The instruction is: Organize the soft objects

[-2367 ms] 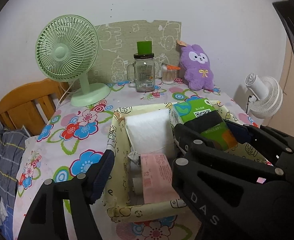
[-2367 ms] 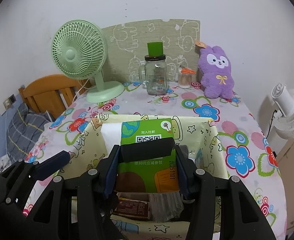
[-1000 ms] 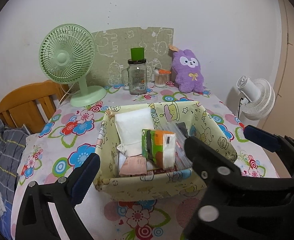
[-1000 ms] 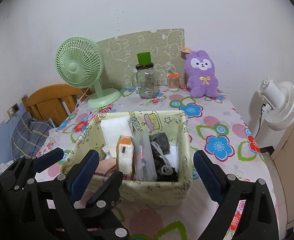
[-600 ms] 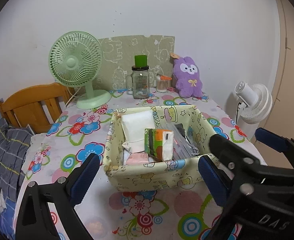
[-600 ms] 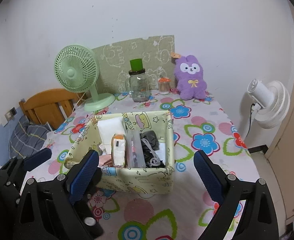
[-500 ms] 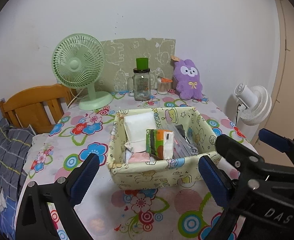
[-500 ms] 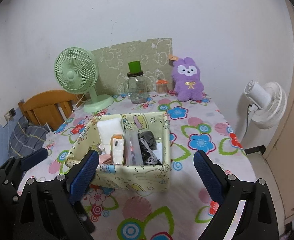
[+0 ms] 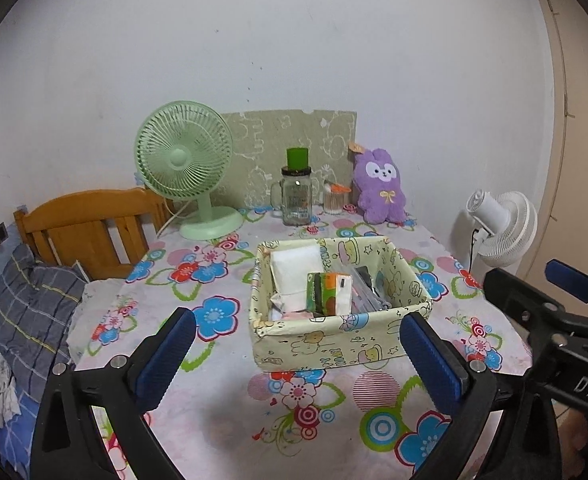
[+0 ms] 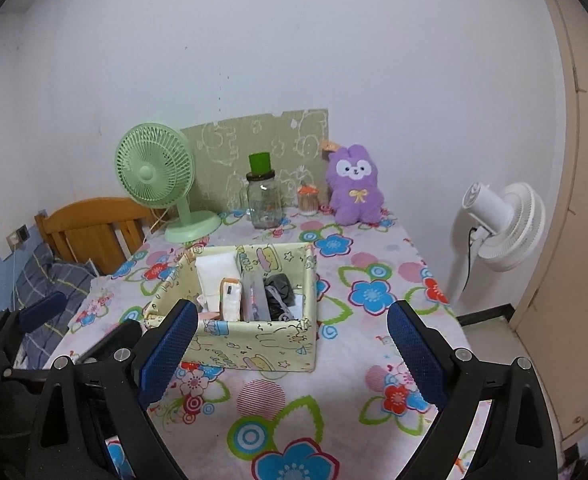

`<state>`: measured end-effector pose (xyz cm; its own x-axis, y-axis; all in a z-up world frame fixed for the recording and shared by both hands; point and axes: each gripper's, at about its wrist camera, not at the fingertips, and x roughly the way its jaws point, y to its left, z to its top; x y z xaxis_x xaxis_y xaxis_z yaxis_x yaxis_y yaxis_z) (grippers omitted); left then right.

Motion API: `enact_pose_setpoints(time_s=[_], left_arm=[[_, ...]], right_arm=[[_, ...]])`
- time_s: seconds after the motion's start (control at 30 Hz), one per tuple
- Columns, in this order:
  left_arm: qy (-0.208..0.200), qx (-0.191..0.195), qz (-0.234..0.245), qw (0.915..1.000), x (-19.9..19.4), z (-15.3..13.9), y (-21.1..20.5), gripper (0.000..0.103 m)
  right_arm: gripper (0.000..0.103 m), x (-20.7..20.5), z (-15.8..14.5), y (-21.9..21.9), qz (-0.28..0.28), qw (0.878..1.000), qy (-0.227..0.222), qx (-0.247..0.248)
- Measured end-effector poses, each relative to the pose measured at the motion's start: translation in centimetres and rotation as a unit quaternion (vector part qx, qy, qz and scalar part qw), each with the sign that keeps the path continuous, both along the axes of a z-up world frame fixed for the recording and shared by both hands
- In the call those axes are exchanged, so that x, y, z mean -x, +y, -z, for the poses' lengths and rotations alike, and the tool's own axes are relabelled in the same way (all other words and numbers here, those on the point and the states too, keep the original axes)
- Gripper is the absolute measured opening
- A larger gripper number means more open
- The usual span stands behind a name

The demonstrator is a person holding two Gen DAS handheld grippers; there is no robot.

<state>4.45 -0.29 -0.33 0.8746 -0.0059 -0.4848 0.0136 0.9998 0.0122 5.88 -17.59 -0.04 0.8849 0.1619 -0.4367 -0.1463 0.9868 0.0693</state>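
Observation:
A pale yellow fabric basket [image 9: 333, 342] [image 10: 254, 346] with cartoon prints stands in the middle of the flowered table. Inside it stand a white pack [image 9: 295, 270] [image 10: 216, 272], a green and orange tissue pack [image 9: 327, 294] [image 10: 230, 298], a clear bag and something dark [image 10: 280, 288]. My left gripper [image 9: 297, 360] is open, held back from the basket's near side with nothing between its fingers. My right gripper [image 10: 290, 350] is also open and empty, well short of the basket. In the left wrist view the right gripper [image 9: 549, 304] shows at the right edge.
At the back of the table stand a green desk fan [image 9: 186, 168], a glass jar with a green lid [image 9: 297, 196], a small holder of swabs [image 9: 333, 200] and a purple plush [image 9: 379, 188]. A wooden chair [image 9: 82, 228] is on the left, a white floor fan [image 10: 501, 224] on the right.
The right gripper let go of the green tissue pack, which now stands in the basket. Both grippers have pulled back and up from the basket, open.

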Motion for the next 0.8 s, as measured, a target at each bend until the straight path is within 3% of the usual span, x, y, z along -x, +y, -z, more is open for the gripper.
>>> enact_pose_setpoints(time_s=[0.3, 0.8], left_arm=[[-0.027, 0.0, -0.005, 0.9996, 3.1, -1.7, 0.2, 0.103], [-0.038, 0.005, -0.007, 0.9992, 4.9, -2.0, -0.2, 0.103]], right_arm=[[0.101, 3.3, -1.4, -1.4, 0.021, 0.999, -0.033, 0.003], [0.101, 5.2, -1.4, -2.5, 0.043, 0.998, -0.045, -0.006]])
